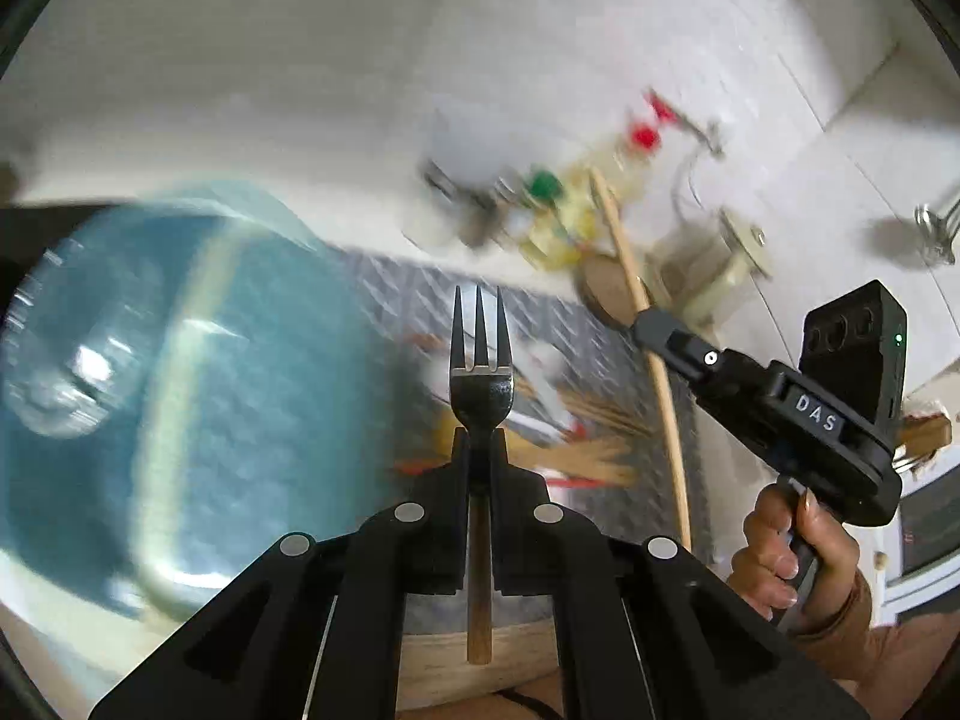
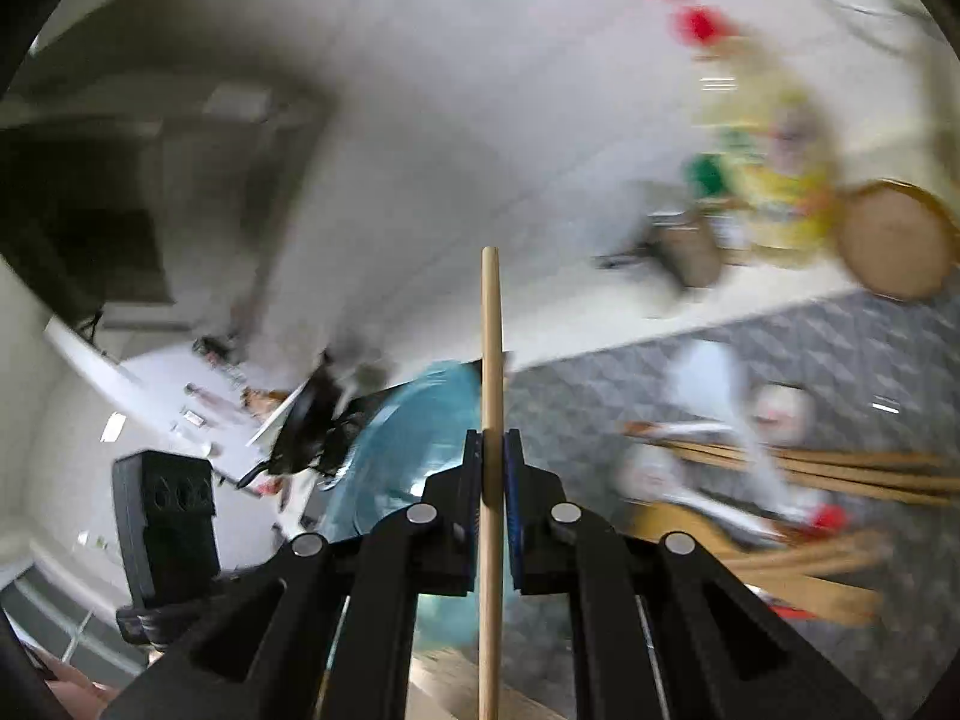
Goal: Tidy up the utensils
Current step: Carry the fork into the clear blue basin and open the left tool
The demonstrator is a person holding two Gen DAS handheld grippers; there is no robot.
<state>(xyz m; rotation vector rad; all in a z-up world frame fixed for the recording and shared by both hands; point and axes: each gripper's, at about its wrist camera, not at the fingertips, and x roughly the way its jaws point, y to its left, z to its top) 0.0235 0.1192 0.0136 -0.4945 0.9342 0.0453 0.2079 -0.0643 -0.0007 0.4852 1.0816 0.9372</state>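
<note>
A blurred blue bowl (image 1: 150, 360) sits at the left on a grey patterned mat (image 1: 414, 294). The right gripper (image 2: 493, 450) clenches a long pale wooden spoon (image 2: 492, 360) by its handle. The left gripper (image 1: 479, 444) grips a small dark three-tined fork (image 1: 480, 372) with a wooden handle, tines pointing forward above the mat.

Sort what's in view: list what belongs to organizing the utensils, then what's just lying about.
Job in hand:
- fork, in the left gripper
- long wooden stick, in the right gripper
- heap of wooden utensils on the grey mat

Lying about:
- blue bowl
- red-capped bottles
- green-capped bottle
</note>
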